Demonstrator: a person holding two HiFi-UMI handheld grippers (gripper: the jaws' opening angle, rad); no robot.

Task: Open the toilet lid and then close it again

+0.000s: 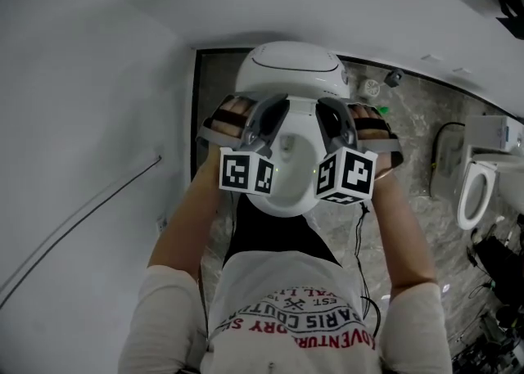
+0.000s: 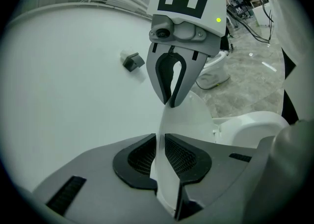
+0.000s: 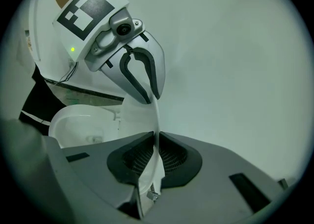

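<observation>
The white toilet lid (image 1: 291,69) stands partly raised over the bowl (image 1: 286,188). My left gripper (image 1: 274,110) and right gripper (image 1: 332,110) both hold its front rim, side by side. In the left gripper view the thin white lid (image 2: 181,112) runs edge-on between the ribbed pads of my left gripper (image 2: 160,139), which is shut on it; the right gripper (image 2: 172,83) bites the same rim further along. In the right gripper view my right gripper (image 3: 158,139) pinches the lid (image 3: 142,120), with the left gripper (image 3: 142,78) beyond and the open bowl (image 3: 73,125) to the left.
A plain white wall (image 1: 82,119) closes off the left. Marbled floor (image 1: 409,135) lies to the right, with a second toilet (image 1: 479,192) and cables (image 1: 491,266) at the far right. The person's torso (image 1: 286,307) stands right in front of the bowl.
</observation>
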